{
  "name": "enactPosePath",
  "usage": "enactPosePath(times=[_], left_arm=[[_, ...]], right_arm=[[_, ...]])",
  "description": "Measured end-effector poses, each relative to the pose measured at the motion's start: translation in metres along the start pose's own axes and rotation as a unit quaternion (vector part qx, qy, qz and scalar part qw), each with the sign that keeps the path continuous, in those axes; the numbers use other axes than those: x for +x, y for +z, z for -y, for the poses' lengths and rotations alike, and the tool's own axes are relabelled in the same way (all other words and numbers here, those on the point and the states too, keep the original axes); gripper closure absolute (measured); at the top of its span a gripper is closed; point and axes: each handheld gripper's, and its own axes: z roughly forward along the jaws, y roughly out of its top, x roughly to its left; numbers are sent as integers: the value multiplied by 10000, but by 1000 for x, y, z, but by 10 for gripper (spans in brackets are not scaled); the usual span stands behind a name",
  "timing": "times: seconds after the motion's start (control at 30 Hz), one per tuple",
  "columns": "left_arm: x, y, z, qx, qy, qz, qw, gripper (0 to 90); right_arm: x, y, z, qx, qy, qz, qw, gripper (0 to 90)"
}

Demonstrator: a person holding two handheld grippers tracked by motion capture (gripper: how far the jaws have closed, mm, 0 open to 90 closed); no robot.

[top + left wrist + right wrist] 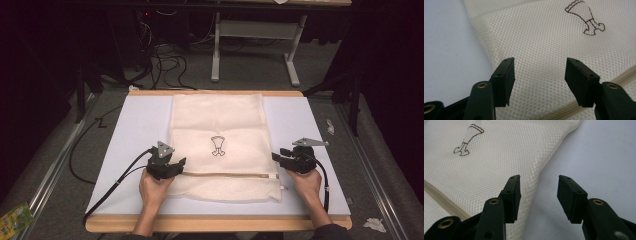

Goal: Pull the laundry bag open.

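Note:
A cream mesh laundry bag (pixel 217 132) lies flat on the pale board, with a brown drumstick-like emblem (pixel 217 145) at its middle and a beige zipper (pixel 225 174) across its near end. My left gripper (pixel 176 164) hovers at the bag's near left corner, open, with mesh (pixel 541 50) showing between its jaws. At the bag's near right edge my right gripper (pixel 276 158) is open too, straddling the bag's side edge (pixel 537 176). A hand holds each gripper from below. The zipper (pixel 624 75) and the emblem (pixel 585 17) appear in the left gripper view.
The bag rests on a pale lavender board (pixel 135 130) with a wooden rim (pixel 215 223). Black cables (pixel 115 180) trail off the left side. Beyond the board stand a grey table frame (pixel 255 45) and floor cables (pixel 165 65). A dark post (pixel 355 100) stands at the right.

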Motion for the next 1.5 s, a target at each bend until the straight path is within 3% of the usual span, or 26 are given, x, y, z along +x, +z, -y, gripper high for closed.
enactPosePath(times=[0.43,0.53,0.9,1.0,1.07,1.17,1.23,1.3,1.37,1.4,1.43,1.5], left_arm=[[-20,-6,5,-170,-7,331,9993,393],[-32,-4,1,-122,193,302,9993,387],[-74,8,-19,-193,485,748,9958,385],[-85,14,-24,-186,547,868,9946,385],[-95,21,-28,-165,595,1009,9930,385],[-104,29,-31,-101,597,1127,9918,385],[-107,32,-32,-74,612,1146,9915,386],[-117,37,-35,-37,643,1350,9887,389],[-120,38,-36,-33,658,1375,9883,393],[-129,42,-39,-7,714,1478,9864,396],[-129,42,-39,-7,714,1478,9864,410],[-139,47,-43,2,769,1602,9841,425]], right_arm=[[9,-6,22,78,-37,-232,9997,501],[11,-2,27,139,-48,-281,9995,487],[20,17,20,350,-44,-305,9989,494],[21,18,19,350,-68,-282,9990,540],[21,18,19,442,-229,-205,9985,684],[21,18,18,490,-301,-231,9981,820],[22,19,18,482,-334,-290,9979,838],[23,19,18,477,-434,-310,9974,865],[20,17,18,435,-358,-399,9976,868],[19,16,17,391,-349,-441,9976,869],[19,16,17,391,-349,-441,9976,869],[20,13,16,329,-385,-439,9978,869]])
